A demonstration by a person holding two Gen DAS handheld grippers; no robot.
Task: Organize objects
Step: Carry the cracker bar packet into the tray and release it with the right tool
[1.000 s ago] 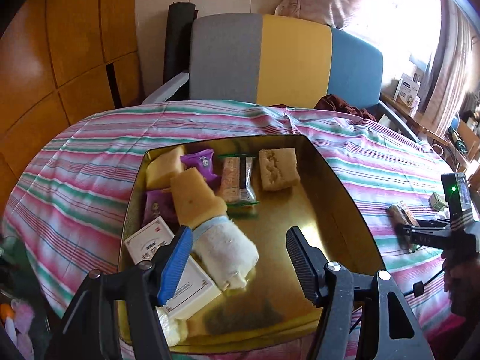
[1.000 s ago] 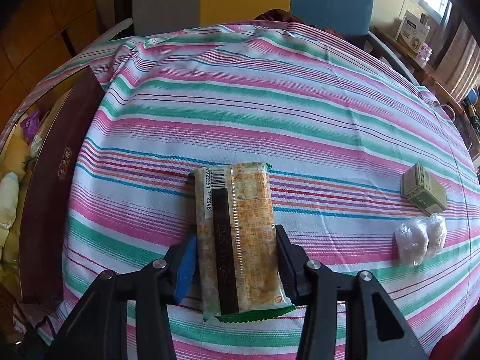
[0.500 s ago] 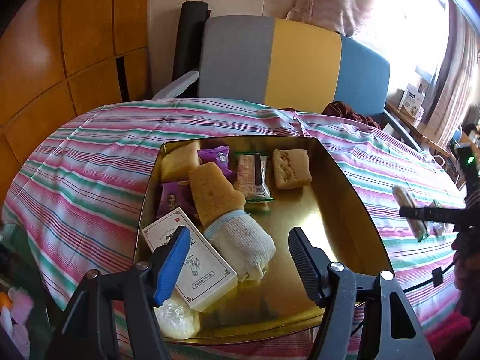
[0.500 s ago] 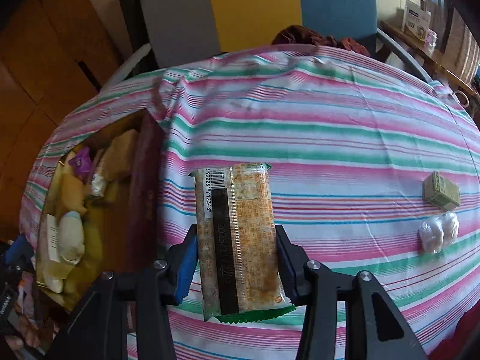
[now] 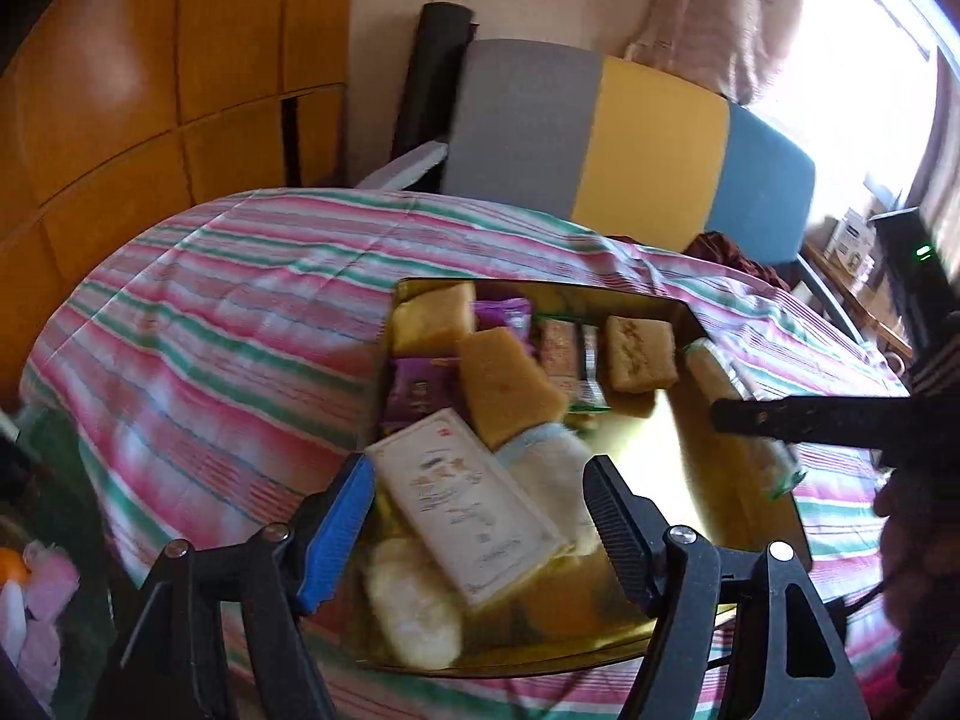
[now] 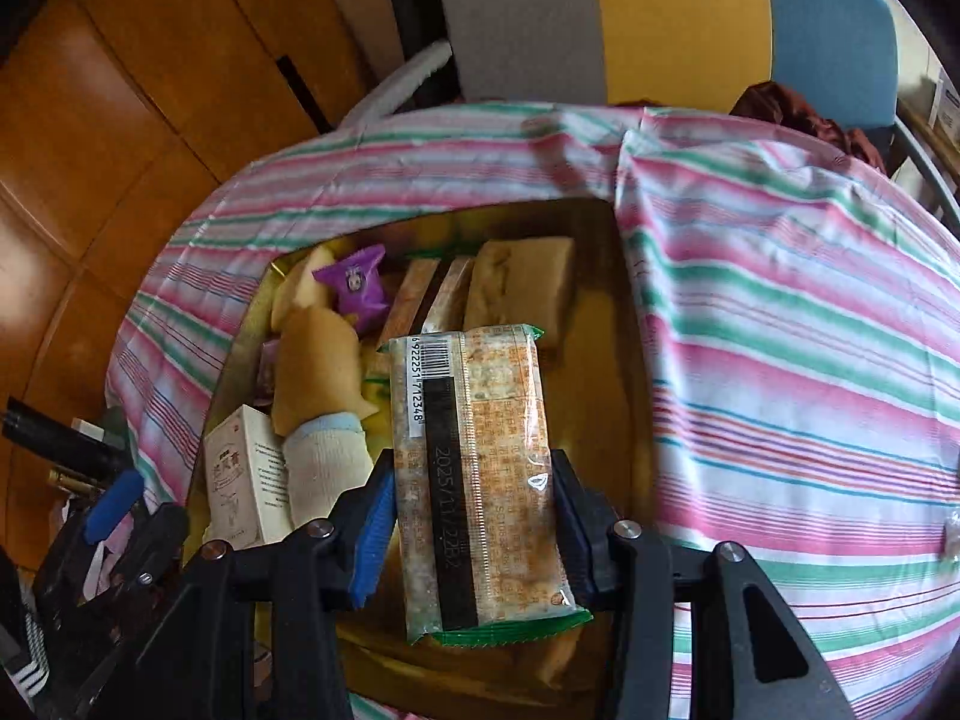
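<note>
A gold tin tray [image 5: 708,450] sits on the striped tablecloth and holds several snacks: yellow cakes, purple packets, a white box [image 5: 468,498], a white sock-like roll [image 5: 552,468]. My right gripper [image 6: 474,516] is shut on an orange-and-clear cracker packet [image 6: 474,456] and holds it above the tray [image 6: 600,420]. In the left wrist view the packet [image 5: 714,378] hangs over the tray's right side. My left gripper [image 5: 480,528] is open and empty over the tray's near end.
A grey, yellow and blue chair [image 5: 630,138] stands behind the table. Wooden panelling [image 5: 150,90] lines the left wall. Striped cloth [image 6: 810,330] stretches to the right of the tray. A small clear-wrapped item [image 6: 951,534] lies at the far right edge.
My right gripper has carried the cracker packet left from the bare cloth to above the tray. The left gripper view has shifted slightly left and stays open.
</note>
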